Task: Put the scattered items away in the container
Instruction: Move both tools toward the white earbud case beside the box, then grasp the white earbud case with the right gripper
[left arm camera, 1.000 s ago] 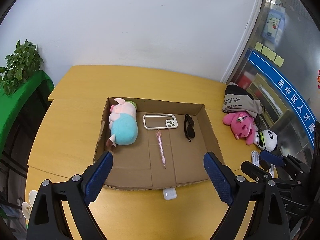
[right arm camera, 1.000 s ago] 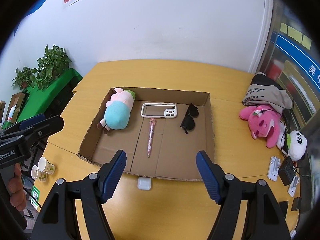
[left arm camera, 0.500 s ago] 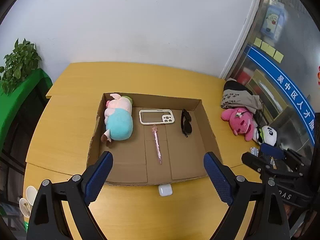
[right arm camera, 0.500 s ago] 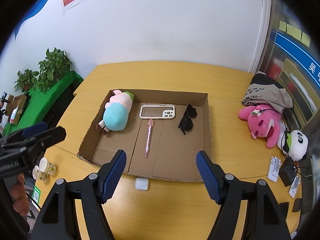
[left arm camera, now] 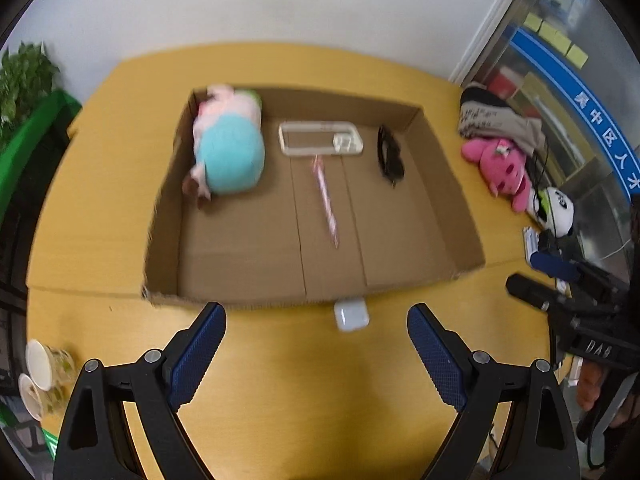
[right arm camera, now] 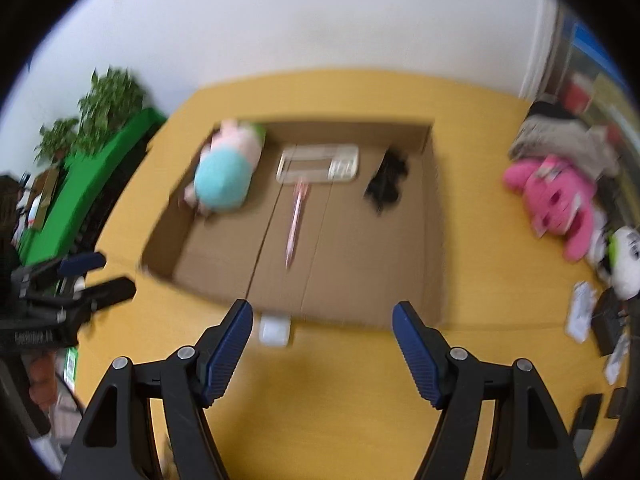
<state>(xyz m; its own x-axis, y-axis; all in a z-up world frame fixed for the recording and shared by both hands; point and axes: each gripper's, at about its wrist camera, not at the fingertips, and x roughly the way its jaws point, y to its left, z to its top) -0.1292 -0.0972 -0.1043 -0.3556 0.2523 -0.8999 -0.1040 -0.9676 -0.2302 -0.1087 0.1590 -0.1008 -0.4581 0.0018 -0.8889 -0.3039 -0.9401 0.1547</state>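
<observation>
A shallow cardboard box (left arm camera: pixel 164 240) (right arm camera: pixel 434 240) lies on the yellow table. In it are a blue and pink plush toy (left arm camera: pixel 230 156) (right arm camera: pixel 222 176), a white phone case (left arm camera: pixel 320 138) (right arm camera: pixel 318 162), a pink pen (left arm camera: pixel 326 200) (right arm camera: pixel 294 224) and dark sunglasses (left arm camera: pixel 390 156) (right arm camera: pixel 386 182). A small white earbud case (left arm camera: pixel 351 314) (right arm camera: pixel 274 330) rests on the table against the box's near wall. My left gripper (left arm camera: pixel 316 310) hangs open just in front of that case, holding nothing. My right gripper (right arm camera: pixel 323 306) is open too, with the case near its left fingertip.
A pink plush (left arm camera: pixel 502 168), a panda plush (left arm camera: pixel 558 210) and a grey bag (left arm camera: pixel 492 120) sit at the table's right side with small gadgets and cables. Paper cups (left arm camera: pixel 44 376) stand at the left front. A potted plant (left arm camera: pixel 24 84) and green cloth lie beyond the left edge.
Both grippers have sunk toward the table and tilted further down. The box and the earbud case now look larger and closer. Both jaws stayed equally wide.
</observation>
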